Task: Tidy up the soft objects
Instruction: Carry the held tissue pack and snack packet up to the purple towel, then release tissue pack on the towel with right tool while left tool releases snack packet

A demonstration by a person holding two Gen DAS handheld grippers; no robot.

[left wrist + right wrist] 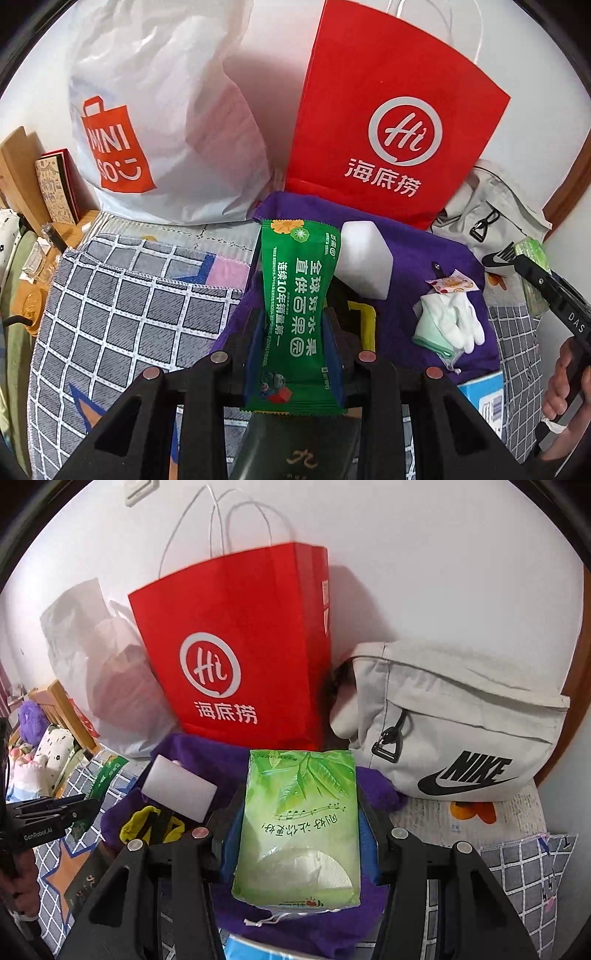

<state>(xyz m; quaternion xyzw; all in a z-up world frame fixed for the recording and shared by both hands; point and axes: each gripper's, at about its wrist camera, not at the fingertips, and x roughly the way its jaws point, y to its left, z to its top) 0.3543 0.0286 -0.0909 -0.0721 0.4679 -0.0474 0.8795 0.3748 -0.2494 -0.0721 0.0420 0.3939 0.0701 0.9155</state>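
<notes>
A red paper bag (236, 646) with white string handles stands against the white wall (424, 554). A white plastic bag (155, 122) with a red shop mark sits to its left. A grey bag (454, 731) with a black swoosh lies to its right. A checked blanket (110, 295) covers the bed. Books (55, 188) lean on a wooden shelf (16, 166) at the far left.

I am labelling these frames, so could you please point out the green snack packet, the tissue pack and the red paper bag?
green snack packet (295, 314): left wrist view, middle of its printed face.
tissue pack (299, 827): right wrist view, centre of its wrapper.
red paper bag (236, 642): right wrist view, front panel above the logo.
</notes>
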